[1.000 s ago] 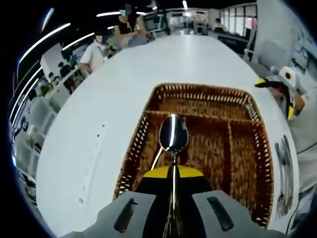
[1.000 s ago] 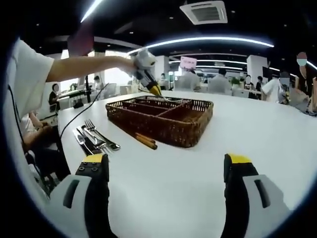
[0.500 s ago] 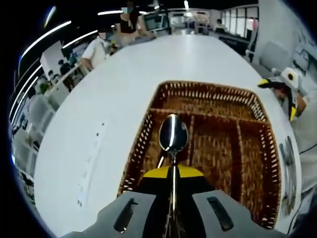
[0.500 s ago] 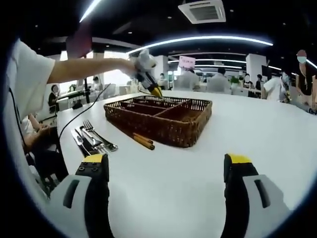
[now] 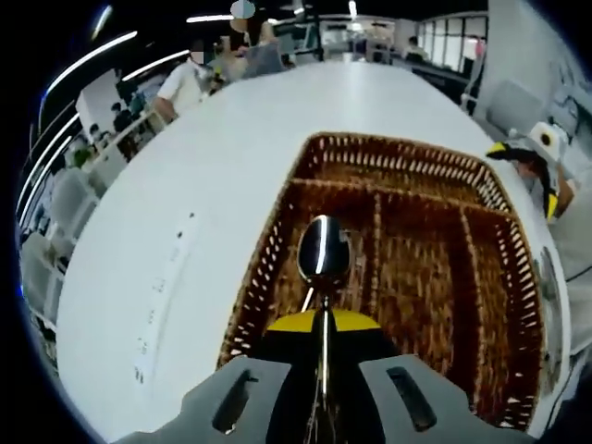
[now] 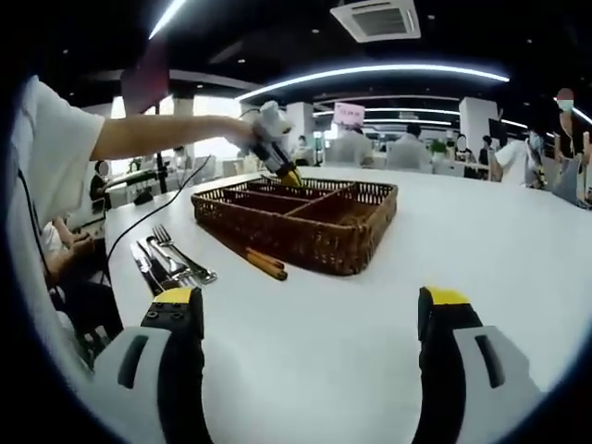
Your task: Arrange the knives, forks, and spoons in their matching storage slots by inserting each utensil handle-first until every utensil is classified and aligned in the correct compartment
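Over the basket (image 5: 277, 268), left claw (image 5: 322, 326) and spoon (image 5: 323, 252), lower than before.

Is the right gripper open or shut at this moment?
Open. The right gripper shows its two jaws standing far apart, with only bare white table between them.

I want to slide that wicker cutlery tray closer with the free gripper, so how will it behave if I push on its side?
The wicker tray looks light, so it would probably slide easily on the smooth white table. It sits low and wide, so tipping seems unlikely. The woven wall may flex slightly. The left gripper holds a spoon over it, so pushing now could upset the placement.
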A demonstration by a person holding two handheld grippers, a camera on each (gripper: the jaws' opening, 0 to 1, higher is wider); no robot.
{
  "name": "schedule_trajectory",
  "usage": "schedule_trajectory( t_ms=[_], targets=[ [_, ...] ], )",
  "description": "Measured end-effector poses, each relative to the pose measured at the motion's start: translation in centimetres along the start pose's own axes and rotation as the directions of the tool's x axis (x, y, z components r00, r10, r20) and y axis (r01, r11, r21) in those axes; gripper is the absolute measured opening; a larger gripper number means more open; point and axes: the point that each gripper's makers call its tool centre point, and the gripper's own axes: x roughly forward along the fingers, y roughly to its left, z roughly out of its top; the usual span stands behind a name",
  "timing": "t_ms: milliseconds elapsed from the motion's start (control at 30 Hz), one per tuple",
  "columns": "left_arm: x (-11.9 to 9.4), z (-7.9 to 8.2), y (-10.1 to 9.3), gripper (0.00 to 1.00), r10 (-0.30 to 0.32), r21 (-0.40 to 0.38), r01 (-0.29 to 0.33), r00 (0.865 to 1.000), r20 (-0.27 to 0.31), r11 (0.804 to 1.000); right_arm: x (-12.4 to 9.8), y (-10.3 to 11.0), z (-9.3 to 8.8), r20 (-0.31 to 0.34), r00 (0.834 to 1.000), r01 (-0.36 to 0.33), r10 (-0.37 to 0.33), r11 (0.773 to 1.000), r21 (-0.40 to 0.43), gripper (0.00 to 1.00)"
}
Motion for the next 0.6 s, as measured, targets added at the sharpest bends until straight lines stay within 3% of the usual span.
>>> schedule_trajectory(
  t_ms=[200,433,600],
  targets=[
    [0.6,-0.6,0.1,0.03,-0.007,0.007,0.007,1.000,-0.014,1.000,0.0,-0.2,0.0,-0.001,1.000,0.006,-0.006,1.000,0.001,1.00],
    [1.5,-1.4,-0.1,0.03,-0.011,0.087,0.014,0.999,-0.031,0.996,0.1,-0.4,-0.1,-0.002,1.000,0.011,-0.011,1.000,0.003,1.00],
    [1.6,-1.1,-0.1,0.03,-0.018,0.133,0.020,1.000,-0.013,0.991,0.2,-0.4,-0.2,-0.007,1.000,0.008,-0.008,1.000,0.003,1.00]
  ],
)
